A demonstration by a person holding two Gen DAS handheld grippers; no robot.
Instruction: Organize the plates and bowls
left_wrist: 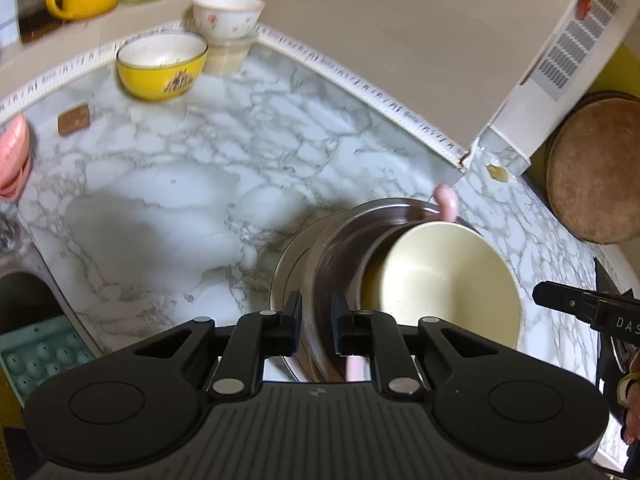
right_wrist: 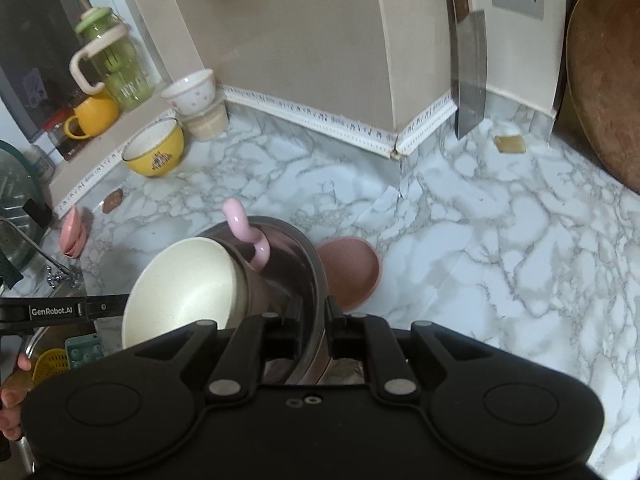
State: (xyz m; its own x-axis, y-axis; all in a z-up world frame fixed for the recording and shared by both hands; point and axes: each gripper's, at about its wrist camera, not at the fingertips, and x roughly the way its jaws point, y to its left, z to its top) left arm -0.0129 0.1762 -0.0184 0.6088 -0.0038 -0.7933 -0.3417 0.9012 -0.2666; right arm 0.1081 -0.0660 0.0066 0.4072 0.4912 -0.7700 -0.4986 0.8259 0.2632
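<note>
Above the marble countertop (left_wrist: 180, 184), my left gripper (left_wrist: 316, 330) and right gripper (right_wrist: 314, 330) each clamp the shiny steel bowl's (left_wrist: 332, 248) rim; a tilted cream bowl (left_wrist: 444, 276) nests inside.

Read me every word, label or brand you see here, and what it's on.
"GenRobot.AI": on the left claw, seen from the right wrist.
"DAS": cut off at the frame edge, on the right claw, seen from the left wrist.
Yellow bowl: dark emblem, unreadable.
Wall trim: marks too small.
</note>
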